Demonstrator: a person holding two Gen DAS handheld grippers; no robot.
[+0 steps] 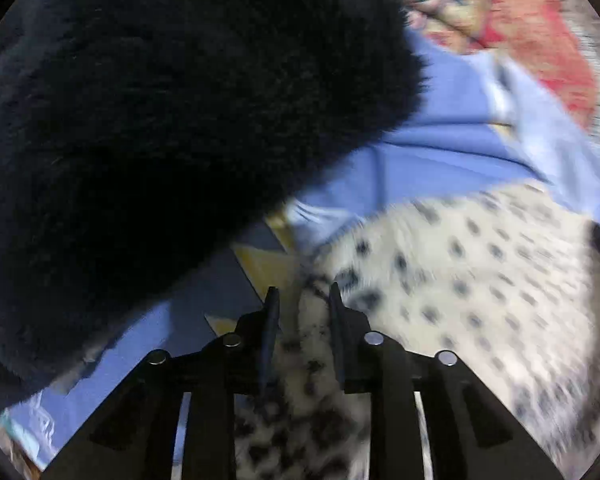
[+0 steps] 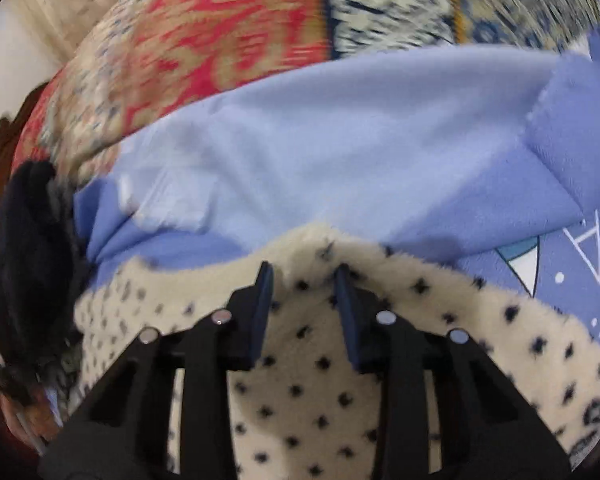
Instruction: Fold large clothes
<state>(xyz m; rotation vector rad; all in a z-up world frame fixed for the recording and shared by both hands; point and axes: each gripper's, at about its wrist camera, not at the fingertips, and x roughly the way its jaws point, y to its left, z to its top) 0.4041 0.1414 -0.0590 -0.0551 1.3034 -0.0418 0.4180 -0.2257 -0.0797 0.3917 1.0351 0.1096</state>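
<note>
The spotted fleece garment [image 2: 308,392], cream with dark flecks, lies spread over a blue bed sheet [image 2: 300,152], right under both tools. Nearest to me, the right hand-held gripper [image 2: 304,280] hangs over its upper edge with the jaws part open; the pile shows between them, yet I cannot see the pads pressing on it, so I take it as holding nothing. The left hand-held gripper [image 1: 302,300] stands likewise part open at the garment's edge, with fuzzy cloth running up between its fingers; whether it pinches any of that cloth I cannot tell through the blur.

The risk, as I judge it, is a grab that takes only the loose pile, or catches the sheet along with the fleece, so the fold drags the bedding up or the edge slips out halfway. The black furry item [image 1: 160,128] close by the left tool could also get swept into the fold or hide the corner being aimed at.

Farther off lies a red patterned cover [image 2: 228,32], and a blue-and-cream rug [image 2: 400,0] beyond it.

As for writing, the sheet carries white triangles and dots [image 2: 584,248] as decoration; I can read no brand, label or words anywhere.
</note>
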